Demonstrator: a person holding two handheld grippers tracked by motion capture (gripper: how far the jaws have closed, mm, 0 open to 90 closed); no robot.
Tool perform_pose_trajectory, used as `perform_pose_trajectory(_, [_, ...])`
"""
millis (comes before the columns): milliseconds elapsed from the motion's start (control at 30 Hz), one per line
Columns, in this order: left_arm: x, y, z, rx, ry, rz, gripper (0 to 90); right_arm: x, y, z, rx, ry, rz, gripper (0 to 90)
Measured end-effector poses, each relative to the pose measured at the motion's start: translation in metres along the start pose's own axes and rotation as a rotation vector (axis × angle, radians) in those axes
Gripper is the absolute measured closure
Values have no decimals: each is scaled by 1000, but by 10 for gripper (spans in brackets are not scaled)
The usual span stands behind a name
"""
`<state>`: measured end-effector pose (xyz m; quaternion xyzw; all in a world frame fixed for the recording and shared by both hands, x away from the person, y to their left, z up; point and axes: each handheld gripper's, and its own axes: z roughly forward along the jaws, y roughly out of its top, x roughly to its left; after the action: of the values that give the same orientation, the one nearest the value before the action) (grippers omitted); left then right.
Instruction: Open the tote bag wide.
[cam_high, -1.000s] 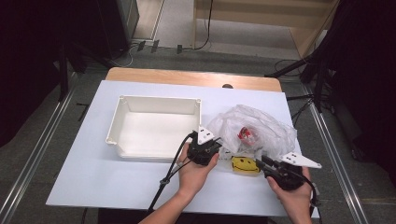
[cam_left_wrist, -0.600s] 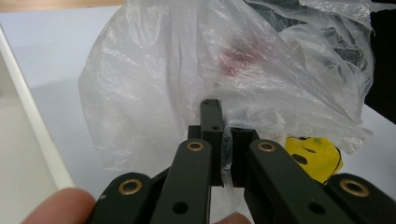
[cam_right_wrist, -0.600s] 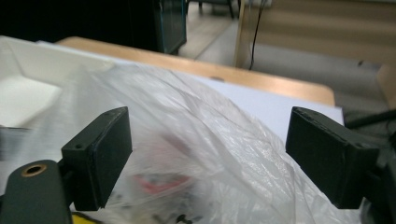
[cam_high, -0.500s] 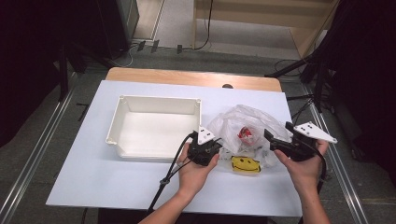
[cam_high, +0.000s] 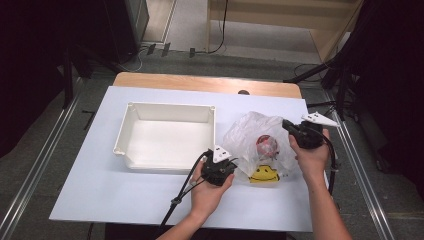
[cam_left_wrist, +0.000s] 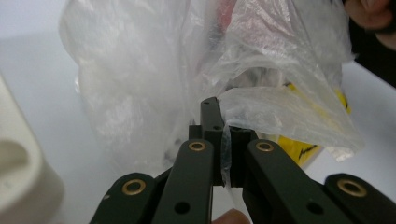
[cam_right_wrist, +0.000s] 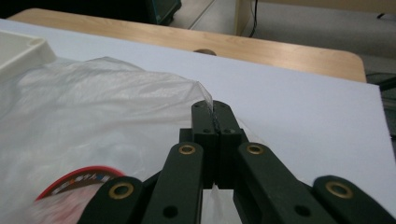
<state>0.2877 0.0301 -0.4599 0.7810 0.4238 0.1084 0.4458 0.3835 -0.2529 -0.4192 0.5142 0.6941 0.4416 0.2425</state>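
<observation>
While claws pinch, plastic bag (cam_high: 260, 145) spans left-right.

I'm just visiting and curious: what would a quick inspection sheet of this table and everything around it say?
Surface: white table top over a wooden edge.
Job's things: clear plastic bag with a yellow smiley print, a red-rimmed item inside.
Clutter: empty white tray left of the bag.
Grippers: left gripper shut on the plastic bag's near edge; right gripper shut on its other edge, jaws having just closed.
Cables: black cable trails from the left gripper.
Surroundings: grey floor, floor rails, dark stands.
</observation>
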Motion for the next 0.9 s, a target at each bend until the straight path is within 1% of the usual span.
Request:
perform_pose_trajectory(100, [4,-10,4,36,22,-5,900,-7,2,18,45,9,16,900])
perform_pose_trajectory(200, [10,-15,5,66,43,-29,900,-15,0,34,92,28,57,900])
perform_pose_trajectory(267, [10,-14,5,84,74,-6,900,-21,-5,44,122,55,103,900])
perform_pose_trajectory(333, [13,-15,5,105,70,-11,900,-25,-13,53,172,44,107,900])
perform_pose_trajectory(367, [13,-15,4,107,70,-12,900,-26,-18,57,202,28,100,900])
perform_pose_trajectory(433, [14,-17,3,111,62,-13,900,-28,-29,63,261,-19,87,900])
perform_pose_trajectory(467, [14,-17,2,110,61,-14,900,-31,-34,62,247,-11,96,900])
perform_pose_trajectory(500, [14,-18,2,109,53,-16,900,-34,-37,60,238,1,129,900])
perform_pose_trajectory(533, [14,-18,1,112,50,-18,900,-37,-39,57,234,3,151,900])
perform_pose_trajectory(567, [15,-18,1,114,44,-20,900,-38,-40,54,230,4,148,900])
perform_pose_trajectory(600, [16,-18,1,113,27,-24,900,-39,-40,50,224,3,143,870])
perform_pose_trajectory(633, [17,-19,1,112,6,-24,900,-39,-40,46,212,3,142,795])
perform_pose_trajectory(667, [17,-20,0,111,-7,-21,900,-38,-39,40,185,1,145,720])
perform_pose_trajectory(700, [17,-20,0,100,-30,-17,900,-37,-37,32,153,1,144,697])
perform_pose_trajectory(767, [17,-21,-1,95,-28,-17,886,-33,-32,12,74,34,156,648])
perform_pose_trajectory(867, [17,-21,0,86,-26,-14,872,-18,-30,-17,-13,70,134,592])
perform_pose_trajectory(900, [17,-21,0,84,-22,-12,871,-11,-30,-25,-31,91,123,568])
